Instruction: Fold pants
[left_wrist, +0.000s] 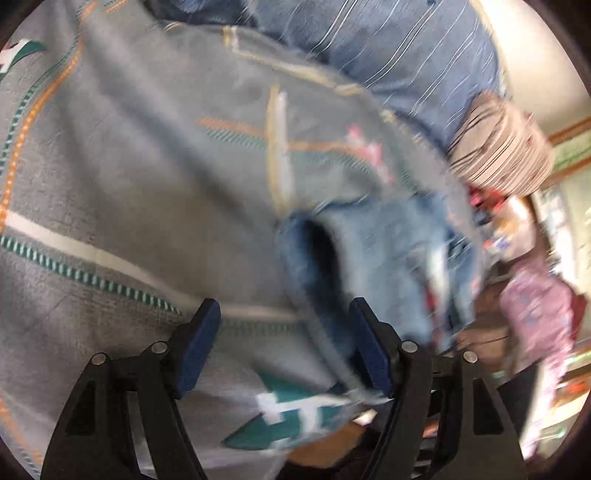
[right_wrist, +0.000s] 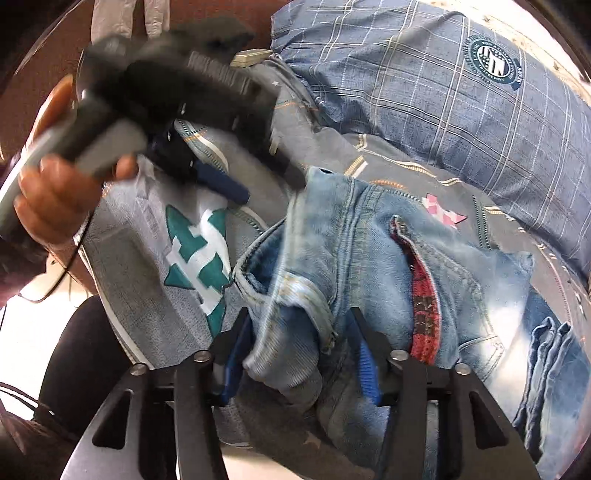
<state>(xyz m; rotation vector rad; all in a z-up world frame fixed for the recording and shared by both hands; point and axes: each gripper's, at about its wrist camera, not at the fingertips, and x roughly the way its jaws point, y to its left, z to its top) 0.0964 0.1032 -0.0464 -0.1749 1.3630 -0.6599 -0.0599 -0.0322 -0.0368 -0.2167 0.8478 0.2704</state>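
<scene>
Light blue jeans (right_wrist: 369, 258) with a red patterned lining lie bunched on a grey patterned bedsheet (right_wrist: 147, 288). In the right wrist view my right gripper (right_wrist: 299, 358) stands open, with a jeans leg cuff between its blue pads, not clamped. My left gripper (right_wrist: 236, 192) shows at the upper left, held in a hand, blurred, its tip near the jeans' edge. In the left wrist view, which is blurred, my left gripper (left_wrist: 284, 347) is open over the sheet (left_wrist: 129, 166), and the jeans (left_wrist: 369, 251) lie just ahead by its right finger.
A blue plaid pillow (right_wrist: 461, 92) lies behind the jeans, also in the left wrist view (left_wrist: 388, 48). A striped cloth (left_wrist: 498, 147) and pink fabric (left_wrist: 535, 314) sit at the right past the bed. The bed's near edge runs below the grippers.
</scene>
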